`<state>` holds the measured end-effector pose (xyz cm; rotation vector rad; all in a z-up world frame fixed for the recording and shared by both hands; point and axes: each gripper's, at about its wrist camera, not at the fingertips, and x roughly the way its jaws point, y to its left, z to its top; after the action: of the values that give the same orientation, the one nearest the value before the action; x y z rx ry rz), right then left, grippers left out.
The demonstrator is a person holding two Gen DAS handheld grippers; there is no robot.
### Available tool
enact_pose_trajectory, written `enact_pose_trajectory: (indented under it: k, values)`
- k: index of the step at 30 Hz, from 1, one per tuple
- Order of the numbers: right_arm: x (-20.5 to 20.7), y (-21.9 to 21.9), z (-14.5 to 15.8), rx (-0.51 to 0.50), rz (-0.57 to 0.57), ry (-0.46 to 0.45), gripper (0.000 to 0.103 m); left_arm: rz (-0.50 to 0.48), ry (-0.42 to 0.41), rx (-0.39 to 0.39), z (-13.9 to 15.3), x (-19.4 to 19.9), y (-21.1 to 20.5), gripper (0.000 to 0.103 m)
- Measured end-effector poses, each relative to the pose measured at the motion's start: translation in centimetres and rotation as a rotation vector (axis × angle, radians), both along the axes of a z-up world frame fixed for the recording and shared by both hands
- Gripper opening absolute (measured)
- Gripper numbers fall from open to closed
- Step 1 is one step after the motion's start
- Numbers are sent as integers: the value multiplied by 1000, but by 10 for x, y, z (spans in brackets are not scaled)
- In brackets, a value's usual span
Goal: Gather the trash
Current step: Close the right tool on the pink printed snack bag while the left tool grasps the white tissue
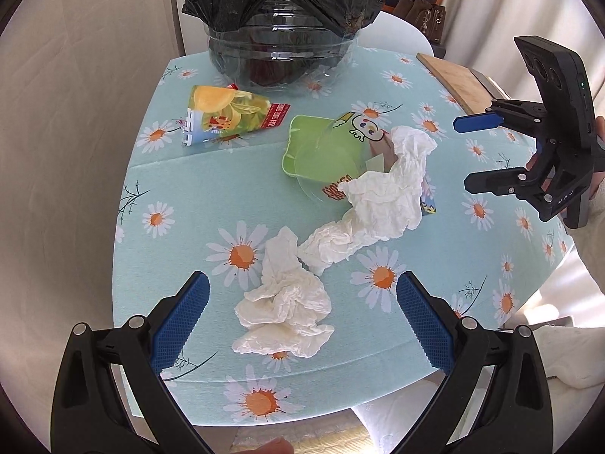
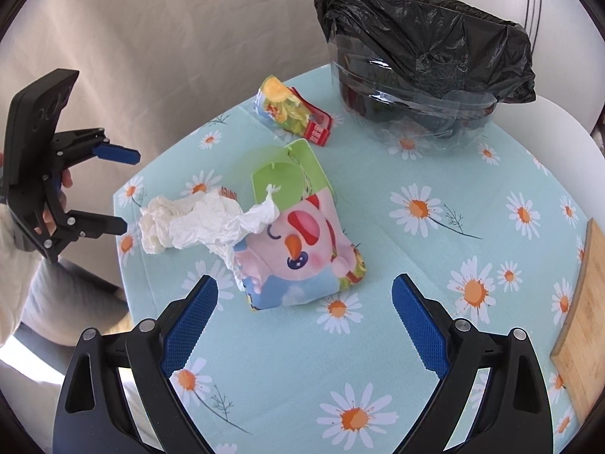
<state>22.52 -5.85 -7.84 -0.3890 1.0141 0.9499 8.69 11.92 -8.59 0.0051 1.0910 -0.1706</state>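
On the daisy tablecloth (image 1: 181,196) a crumpled white tissue (image 1: 283,310) lies between the fingers of my left gripper (image 1: 302,283), which is open and a little above it. A longer tissue (image 1: 378,196) drapes over a clear lid and a green plastic tray (image 1: 302,151). Behind them are a yellow snack wrapper (image 1: 227,113) and a clear bin with a black bag (image 1: 281,38). My right gripper (image 2: 305,283) hovers open over a cartoon packet (image 2: 302,249), with the tissue (image 2: 196,223), green tray (image 2: 287,178), wrapper (image 2: 291,113) and bin (image 2: 423,68) beyond. Each gripper shows open in the other's view: right gripper (image 1: 463,153), left gripper (image 2: 130,191).
A wooden board (image 2: 578,314) lies at the table's right edge, also seen as the wooden board (image 1: 453,79) in the left wrist view. A white chair (image 1: 397,34) stands behind the bin. Pale curtains hang on the left. The table's rounded front edge is close below my left gripper.
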Motion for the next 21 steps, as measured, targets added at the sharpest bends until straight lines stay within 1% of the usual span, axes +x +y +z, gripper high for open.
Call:
enact_pose_trajectory:
  k: [3,9,14,16,17,18,19,20,21]
  values:
    - [-7,5,-6,5,6,9,89,-2,13,-9,-10,-2,-6,97]
    - [-11,19,-26,-20,8,16,89,3,48,-28,-28,-2,-10,97]
    - [1,26,-41,-38,-30,9,89,24,72,-36,-43,8,-4,97]
    - [10,26,-47,-53,-59,17,87,45,87,-45,-48,13,-2,97]
    - [14,27,-50,-74,-61,24,70,57,100,-41,-51,17,-1,96]
    - [17,27,-54,-90,-47,35,37,68,114,-25,-55,19,-1,89]
    - [20,27,-57,-109,-42,45,34,78,126,-5,-59,21,-2,76]
    - [23,26,-59,-121,-38,57,28,90,132,8,-62,23,-1,69]
    - [25,23,-59,-118,-26,69,25,107,135,4,-63,24,2,56]
